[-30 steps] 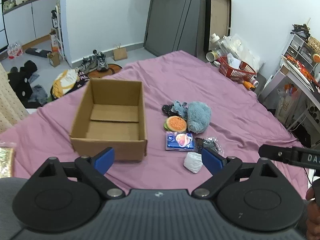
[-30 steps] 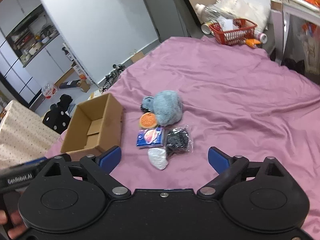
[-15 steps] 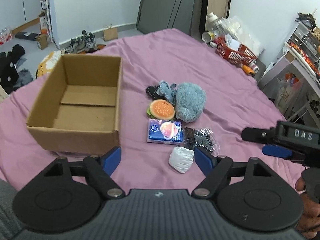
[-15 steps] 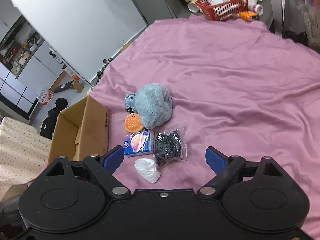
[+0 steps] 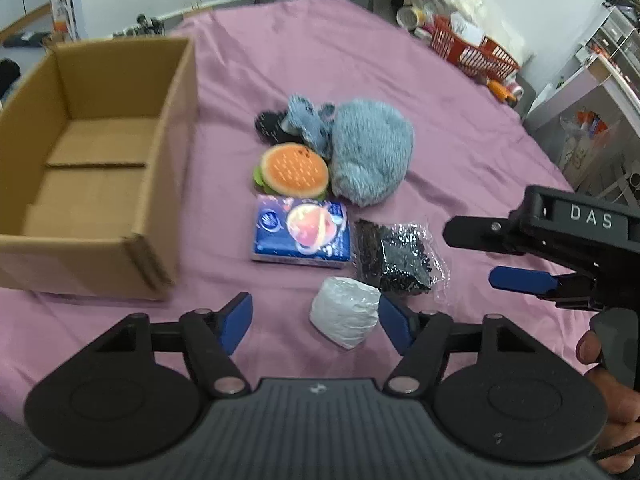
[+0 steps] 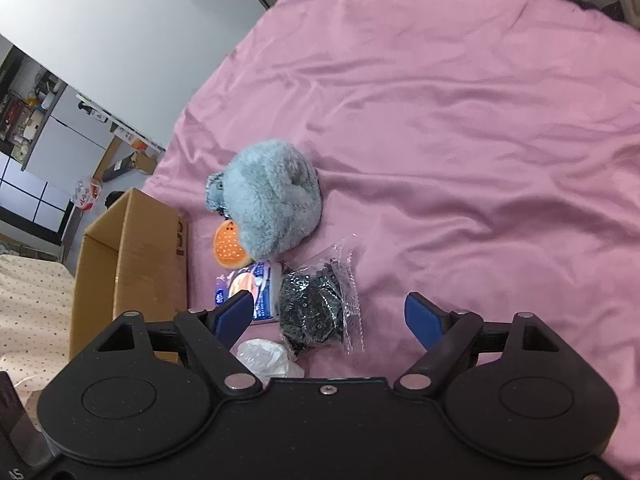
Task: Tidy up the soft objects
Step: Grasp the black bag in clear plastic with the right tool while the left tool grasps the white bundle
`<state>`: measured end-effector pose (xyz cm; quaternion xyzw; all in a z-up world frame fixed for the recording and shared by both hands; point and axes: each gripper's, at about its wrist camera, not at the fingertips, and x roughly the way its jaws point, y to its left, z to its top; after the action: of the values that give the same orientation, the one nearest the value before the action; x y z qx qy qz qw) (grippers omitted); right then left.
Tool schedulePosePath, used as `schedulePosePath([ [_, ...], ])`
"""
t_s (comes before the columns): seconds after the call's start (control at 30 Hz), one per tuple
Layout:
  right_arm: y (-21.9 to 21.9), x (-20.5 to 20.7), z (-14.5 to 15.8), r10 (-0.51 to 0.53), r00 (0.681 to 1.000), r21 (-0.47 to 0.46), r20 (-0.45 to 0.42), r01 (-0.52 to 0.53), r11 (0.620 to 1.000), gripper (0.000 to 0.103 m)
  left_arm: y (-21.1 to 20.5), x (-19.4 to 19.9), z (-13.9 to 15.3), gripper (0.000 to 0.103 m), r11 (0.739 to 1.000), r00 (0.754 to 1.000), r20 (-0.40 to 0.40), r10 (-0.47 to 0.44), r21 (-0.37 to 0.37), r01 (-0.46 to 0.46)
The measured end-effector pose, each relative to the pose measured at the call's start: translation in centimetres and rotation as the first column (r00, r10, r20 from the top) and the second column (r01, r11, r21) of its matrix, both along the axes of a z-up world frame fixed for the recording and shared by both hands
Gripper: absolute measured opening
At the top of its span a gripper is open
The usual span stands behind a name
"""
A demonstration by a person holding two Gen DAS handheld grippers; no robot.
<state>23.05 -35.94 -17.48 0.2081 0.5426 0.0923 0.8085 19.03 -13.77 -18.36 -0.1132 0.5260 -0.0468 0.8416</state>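
Bed sheet [image 5: 400, 92]: plain pink-mauve.
Cardboard box [image 5: 100, 152]: plain brown.
Plush toy [image 5: 372, 156]: fuzzy grey-blue.
Burger toy [image 5: 294, 168]: orange bun dotted with pale specks, green edge below.
Tissue pack [image 5: 302, 232]: deep blue, pink round picture in middle.
Bag [image 5: 396, 256]: clear film, black speckled filling.
White bundle [image 5: 346, 316]: white, crinkled.
Left gripper [image 5: 316, 320]: black body, blue fingertips [image 5: 236, 316].
Right gripper [image 6: 330, 316]: black, blue pads [image 6: 424, 316].
Basket [image 5: 476, 56] past far edge of bed: red.
Cloth [image 6: 28, 300] at left edge of right wrist view: cream, small dark dots.
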Motion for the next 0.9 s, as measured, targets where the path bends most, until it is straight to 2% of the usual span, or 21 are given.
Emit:
schedulePosePath([
  [0.17, -0.2, 1.1, -2.2, 0.0, 0.998, 0.034, -0.067, 0.002, 0.999, 0.082, -0.9, 1.3, -1.9, 0.064, 1.0, 0.999, -0.036, 0.004, -0.013, -0.004],
  [0.33, 0.1, 1.9, -3.2, 0.02, 0.996, 0.064, -0.087, -0.015, 0.998, 0.078, -1.2, 2.3, -3.7, 0.058, 0.999, 0.996, -0.085, 0.014, -0.034, -0.017],
  [0.53, 0.5, 2.6, -3.8, 0.042, 0.994, 0.063, -0.1, -0.036, 0.997, 0.077, -1.0, 3.0, -4.7, 0.058, 0.997, 0.994, -0.1, 0.046, -0.051, -0.051],
  [0.57, 0.7, 2.7, -4.0, 0.048, 0.994, 0.056, -0.099, -0.043, 0.998, 0.073, -1.0, 3.0, -4.8, 0.054, 0.997, 0.993, -0.103, 0.049, -0.049, -0.054],
  [0.6, 0.8, 2.8, -4.1, 0.054, 0.994, 0.048, -0.097, -0.049, 0.998, 0.067, -0.9, 3.0, -4.8, 0.045, 0.997, 0.993, -0.109, 0.056, -0.048, -0.061],
  [0.63, 0.9, 2.7, -4.1, 0.058, 0.994, 0.034, -0.094, -0.055, 0.998, 0.063, -0.9, 3.0, -4.8, 0.044, 0.996, 0.991, -0.114, 0.063, -0.052, -0.069],
  [0.7, 0.8, 2.5, -4.1, 0.059, 0.995, 0.032, -0.084, -0.056, 0.998, 0.041, -0.7, 2.8, -4.4, 0.044, 0.994, 0.99, -0.113, 0.078, -0.061, -0.085],
  [0.77, 0.5, 2.3, -4.1, 0.057, 0.994, 0.073, -0.088, -0.051, 0.996, 0.034, -0.6, 2.5, -3.8, 0.044, 0.994, 0.991, -0.102, 0.088, -0.052, -0.094],
  [0.9, 0.4, 1.5, -3.2, 0.052, 0.998, 0.059, -0.047, -0.049, 0.997, 0.028, -0.1, 1.8, -1.6, 0.044, 0.992, 0.993, -0.057, 0.106, -0.06, -0.11],
])
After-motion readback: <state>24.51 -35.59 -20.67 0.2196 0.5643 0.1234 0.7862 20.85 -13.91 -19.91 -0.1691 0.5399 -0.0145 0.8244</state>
